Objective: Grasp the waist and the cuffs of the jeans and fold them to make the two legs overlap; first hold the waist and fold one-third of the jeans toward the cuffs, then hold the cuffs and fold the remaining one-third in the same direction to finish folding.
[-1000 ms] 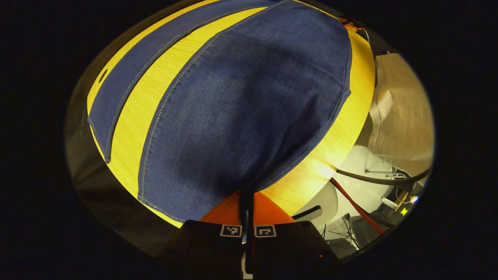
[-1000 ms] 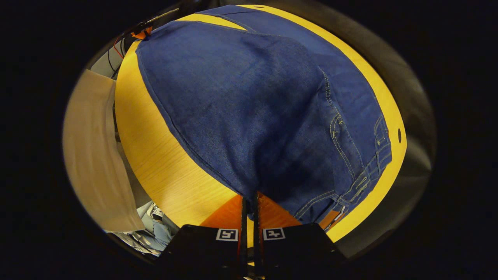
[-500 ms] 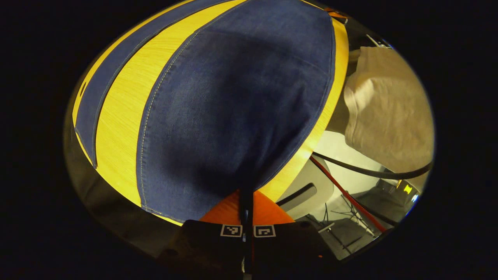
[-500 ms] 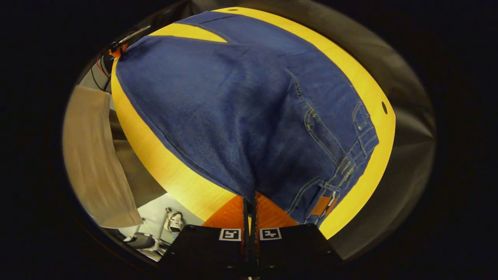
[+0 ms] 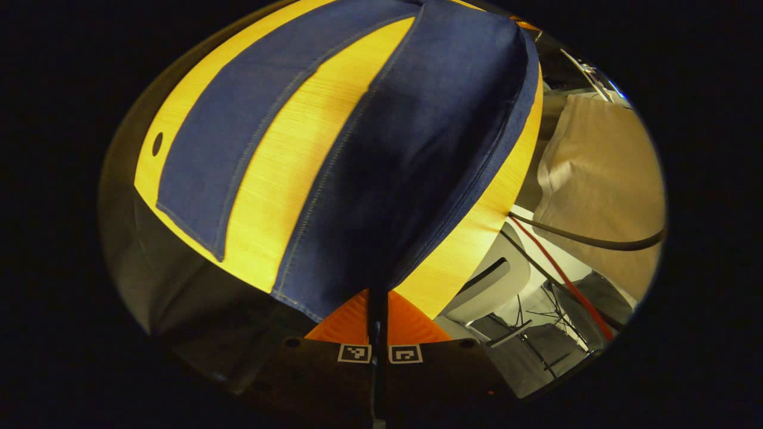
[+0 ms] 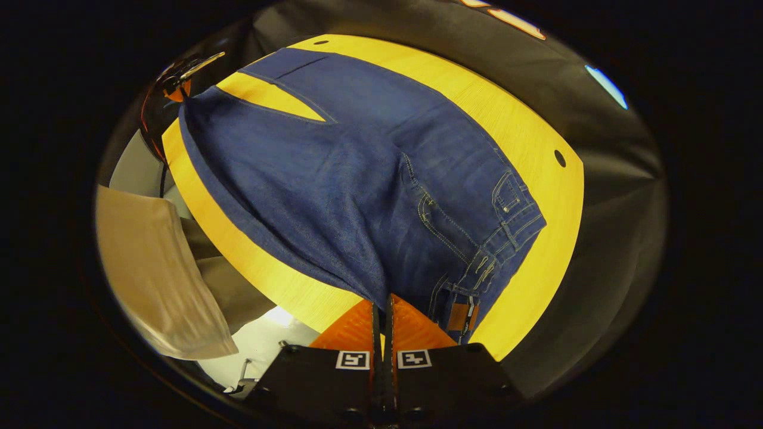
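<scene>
Denim: dark blue jeans (image 6: 357, 179) with pale stitching lie spread over the yellow wooden tabletop (image 6: 530, 137), the near leg lifted at both ends.
Waist: the belt-looped waistband (image 6: 512, 220) with its brown patch sits toward the right gripper's side.
Far leg: its cuff (image 5: 191, 223) lies flat on the yellow wooden tabletop (image 5: 286, 155), apart from the lifted leg (image 5: 417, 149).
Left gripper (image 5: 378, 310): fingers pressed together, pinching the lifted leg's cuff end.
Right gripper (image 6: 382, 313): fingers pressed together on denim just beside the waistband.
Person: a beige garment (image 5: 602, 179) stands beside the table edge.
Floor: red and black cables (image 5: 560, 280) trail below.
</scene>
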Available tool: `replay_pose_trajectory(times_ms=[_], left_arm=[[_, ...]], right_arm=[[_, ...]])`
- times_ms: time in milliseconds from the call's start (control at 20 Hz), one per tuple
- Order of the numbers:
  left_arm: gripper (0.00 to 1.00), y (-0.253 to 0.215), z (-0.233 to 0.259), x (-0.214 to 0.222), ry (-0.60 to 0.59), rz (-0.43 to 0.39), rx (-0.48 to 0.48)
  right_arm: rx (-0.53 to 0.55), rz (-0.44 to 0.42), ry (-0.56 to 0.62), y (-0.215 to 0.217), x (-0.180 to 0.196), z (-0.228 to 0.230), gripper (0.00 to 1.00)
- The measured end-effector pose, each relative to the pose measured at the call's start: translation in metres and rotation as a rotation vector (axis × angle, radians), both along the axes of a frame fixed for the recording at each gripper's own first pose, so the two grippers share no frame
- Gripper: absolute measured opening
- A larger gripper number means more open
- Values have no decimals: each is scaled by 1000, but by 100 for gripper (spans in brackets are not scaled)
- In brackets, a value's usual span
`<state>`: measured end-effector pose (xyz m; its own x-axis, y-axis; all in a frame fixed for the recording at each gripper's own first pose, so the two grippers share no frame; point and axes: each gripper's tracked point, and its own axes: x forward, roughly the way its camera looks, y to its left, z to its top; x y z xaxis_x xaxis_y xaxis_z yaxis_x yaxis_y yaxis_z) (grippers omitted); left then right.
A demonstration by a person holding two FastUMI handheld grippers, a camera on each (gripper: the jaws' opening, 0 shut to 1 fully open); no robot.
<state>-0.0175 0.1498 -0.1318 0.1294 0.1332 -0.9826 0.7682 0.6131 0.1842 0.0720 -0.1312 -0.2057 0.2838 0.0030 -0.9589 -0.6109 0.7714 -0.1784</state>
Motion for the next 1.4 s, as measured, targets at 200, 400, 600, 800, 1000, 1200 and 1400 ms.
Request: replay_pose_trajectory(times_ms=[200, 400, 600, 800, 1000, 1200, 1400], left_arm=[[0, 8, 30, 26, -11, 13, 30], [0, 21, 58, 66, -33, 46, 75], [0, 31, 77, 115, -78, 57, 139], [0, 31, 102, 184, -204, 86, 146], [0, 33, 97, 222, -230, 156, 124], [0, 40, 65, 253, -233, 208, 119], [0, 45, 37, 287, -284, 262, 90]], right_arm=[[10, -1, 27, 1, 31, 21, 3], [72, -25, -3, 5, 82, 32, 0], [131, -49, -25, 8, 141, 24, 3], [173, -91, -58, 0, 195, 1, 3], [283, -183, -138, 2, 249, -6, 3], [361, -262, -196, 10, 293, -26, 2], [298, -255, -209, 15, 311, -62, 2]])
